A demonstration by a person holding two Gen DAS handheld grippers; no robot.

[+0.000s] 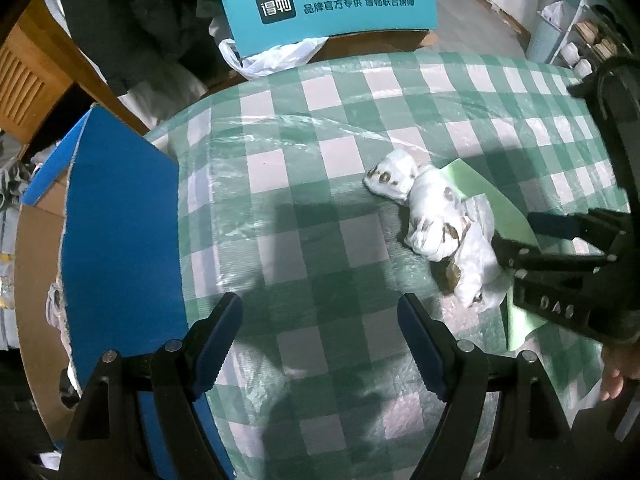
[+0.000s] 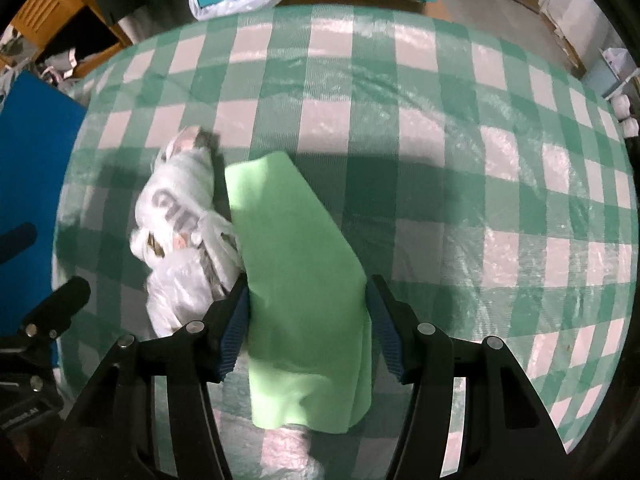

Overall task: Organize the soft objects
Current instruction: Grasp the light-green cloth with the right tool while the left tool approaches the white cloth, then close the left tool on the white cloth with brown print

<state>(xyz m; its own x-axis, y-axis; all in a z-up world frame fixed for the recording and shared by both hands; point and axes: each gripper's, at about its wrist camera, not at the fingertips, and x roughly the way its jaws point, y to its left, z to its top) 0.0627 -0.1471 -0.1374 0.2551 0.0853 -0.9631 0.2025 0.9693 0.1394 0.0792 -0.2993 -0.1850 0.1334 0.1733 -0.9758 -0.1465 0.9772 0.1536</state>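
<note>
Right now I have both tools over the table (image 2: 460,128), which is covered in a green-and-white checked cloth under clear plastic. Taking the folded light-green cloth (image 2: 296,264) as my landmark: my right hand-held gripper (image 2: 307,320) straddles its near part, one blue-padded finger just off each long edge, jaws about half spread. The left pad sits right against the cloth's edge and the right pad stands just beside the other edge; I cannot tell whether they actually press on it. Touching the green cloth's left side lies a crumpled white plastic bag with dark print (image 2: 180,240), stretched along the same direction as the cloth. From the left wrist camera the same bag (image 1: 436,216) lies partly over the green cloth (image 1: 484,196), and the right tool's black body (image 1: 568,280) covers the cloth's near end. My left hand-held gripper (image 1: 320,340) hangs well to the left of the green cloth, jaws wide apart over bare checked table, nothing between them. Further left of it stands a blue cardboard flap (image 1: 120,240), and beyond the table's far edge a teal box with white lettering (image 1: 332,4).
</note>
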